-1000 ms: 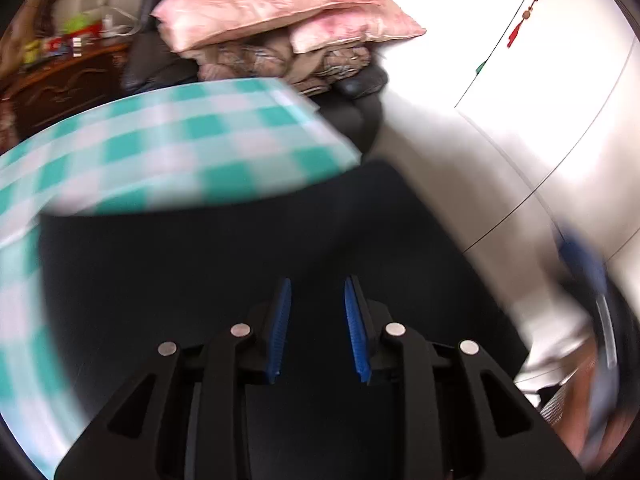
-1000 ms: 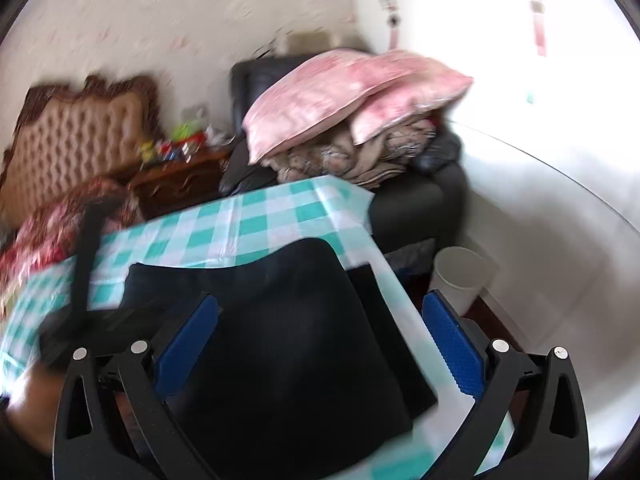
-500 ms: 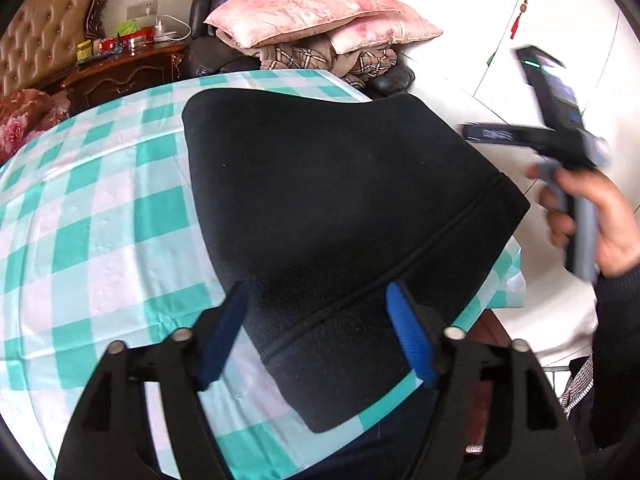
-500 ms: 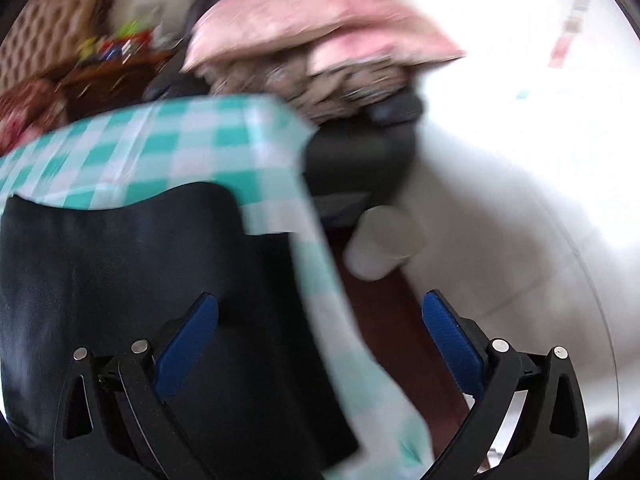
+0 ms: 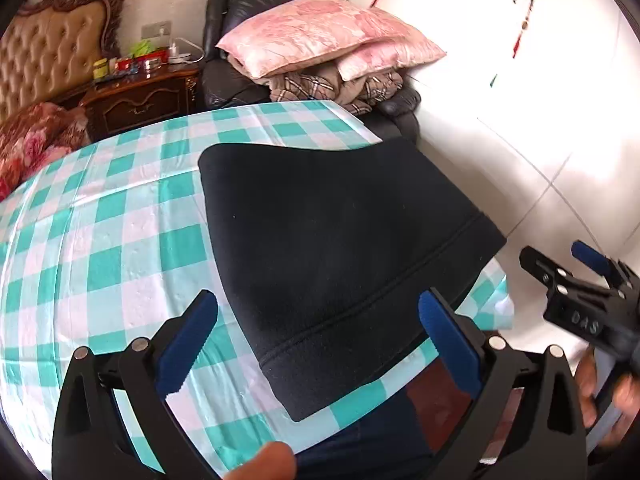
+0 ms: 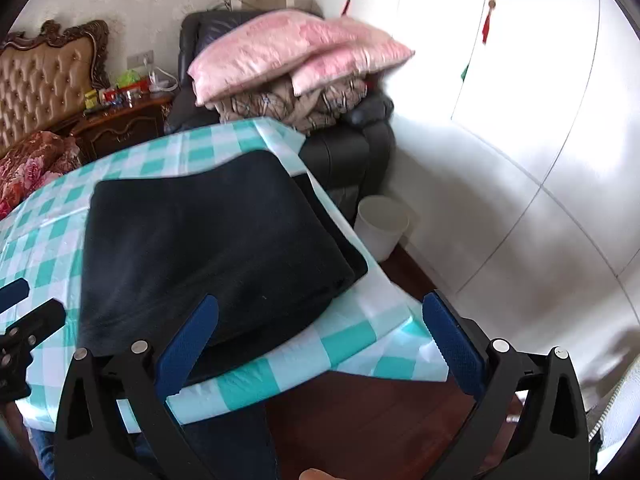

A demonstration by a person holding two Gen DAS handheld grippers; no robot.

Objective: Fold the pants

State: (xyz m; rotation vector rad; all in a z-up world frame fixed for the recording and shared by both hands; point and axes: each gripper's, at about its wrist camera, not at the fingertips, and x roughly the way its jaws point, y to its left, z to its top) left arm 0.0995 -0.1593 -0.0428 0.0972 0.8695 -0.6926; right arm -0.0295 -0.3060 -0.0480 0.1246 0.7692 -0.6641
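Note:
The black pants (image 5: 340,248) lie folded flat on the table's green-and-white checked cloth (image 5: 100,248), their hem reaching the near right corner. My left gripper (image 5: 318,304) hovers above the near edge of the pants. Its jaws are opening wide and the blue pads touch nothing. In the right wrist view the pants (image 6: 208,236) show stacked layers at their right edge. My right gripper (image 6: 320,304) is open and empty above the table's corner. It also shows at the right of the left wrist view as the right gripper (image 5: 552,250), held by a hand (image 5: 600,384).
Behind the table a dark armchair carries pink pillows (image 5: 320,36) and folded blankets. A wooden nightstand (image 5: 140,96) and a tufted headboard (image 5: 48,52) stand at the back left. A white bin (image 6: 380,224) sits on the floor beside white wardrobe doors (image 6: 520,120).
The left gripper's jaws went from nearly shut to wide open and drew back from the pants, which now lie flat. The right gripper swung around and stays open.

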